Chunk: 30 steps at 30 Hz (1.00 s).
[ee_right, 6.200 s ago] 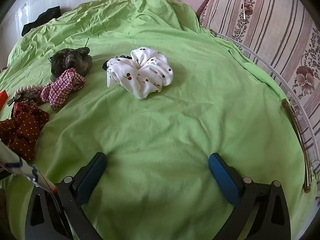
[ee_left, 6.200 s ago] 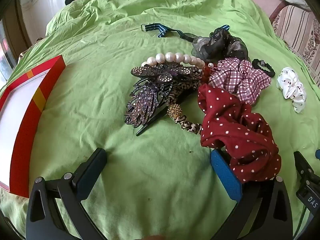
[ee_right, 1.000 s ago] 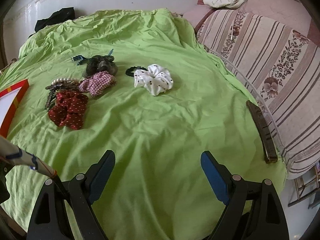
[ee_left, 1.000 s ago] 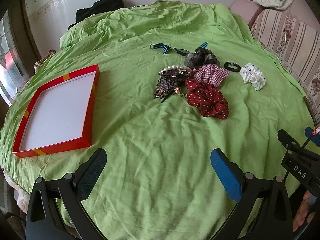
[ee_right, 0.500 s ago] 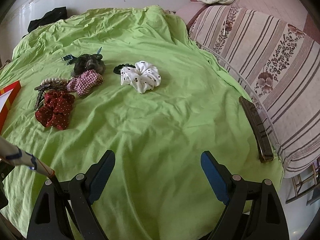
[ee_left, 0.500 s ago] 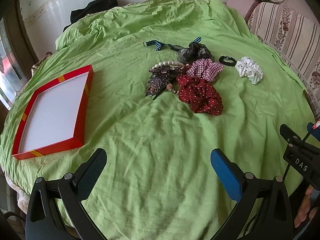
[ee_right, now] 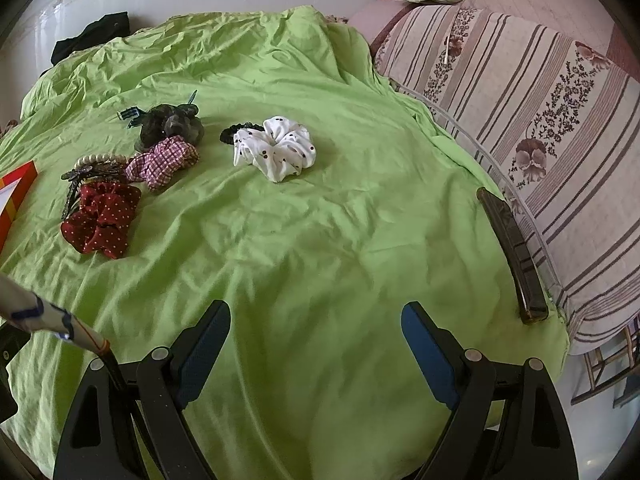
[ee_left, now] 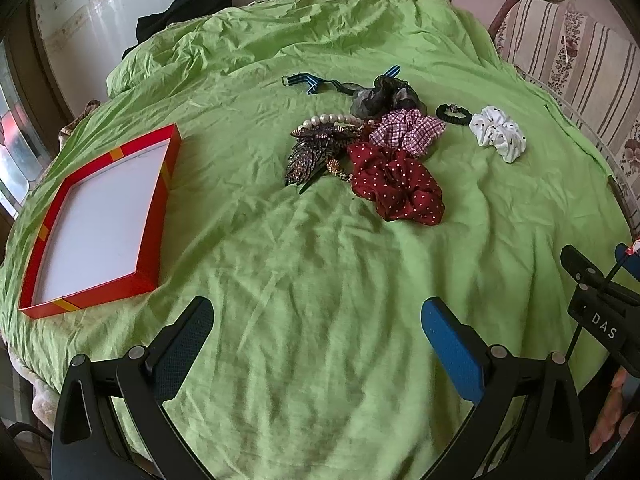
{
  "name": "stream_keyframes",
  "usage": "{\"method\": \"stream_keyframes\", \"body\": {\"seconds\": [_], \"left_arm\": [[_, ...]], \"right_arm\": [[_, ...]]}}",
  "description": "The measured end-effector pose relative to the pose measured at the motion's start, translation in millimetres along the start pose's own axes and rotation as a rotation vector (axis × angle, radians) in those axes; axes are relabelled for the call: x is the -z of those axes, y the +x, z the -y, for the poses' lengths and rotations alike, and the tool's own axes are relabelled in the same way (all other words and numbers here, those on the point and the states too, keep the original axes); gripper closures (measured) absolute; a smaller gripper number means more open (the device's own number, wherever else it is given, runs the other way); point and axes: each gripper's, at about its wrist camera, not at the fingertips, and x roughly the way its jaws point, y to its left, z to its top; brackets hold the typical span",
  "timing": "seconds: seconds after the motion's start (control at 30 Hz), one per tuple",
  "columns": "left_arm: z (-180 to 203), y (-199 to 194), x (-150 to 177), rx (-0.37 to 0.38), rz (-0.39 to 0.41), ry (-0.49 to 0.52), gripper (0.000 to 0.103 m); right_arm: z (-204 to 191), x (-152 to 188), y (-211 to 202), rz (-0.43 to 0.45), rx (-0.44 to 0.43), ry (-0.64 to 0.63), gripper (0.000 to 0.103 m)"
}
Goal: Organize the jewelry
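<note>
Between our wide-open, empty left gripper [ee_left: 316, 336] and right gripper [ee_right: 316, 340] lies only bare green sheet [ee_left: 320, 264]; beyond, the red tray [ee_left: 160, 200] sits left, well apart from the heaped scrunchies and clips [ee_left: 360, 152], the white scrunchie [ee_right: 276, 152] off alone

Both wrist cameras look steeply down across a wrinkled lime-green bedsheet [ee_left: 320, 280] from its near edge, standing well back. The left view faces left toward a shallow red cardboard box [ee_left: 152, 208]. Both share the dark-red polka-dot fabric scrunchie [ee_right: 100, 220].
</note>
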Motion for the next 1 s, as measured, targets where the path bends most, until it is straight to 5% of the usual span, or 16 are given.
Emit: {"method": "stream_keyframes", "body": {"seconds": [0.67,0.93,1.0], "left_arm": [[-19,15,-22,0.04,-0.002,-0.061,0.0],[-24,27,-78,0.161,0.044,-0.082,0.0],[-19,38,-87,0.206,0.025,-0.079,0.0]], "right_arm": [[-3,-3,15,-0.024,-0.002,-0.016,0.012],[8,-36,27,-0.008,-0.235,0.048,0.013],[11,-46,33,-0.005,-0.283,0.072,0.021]]}}
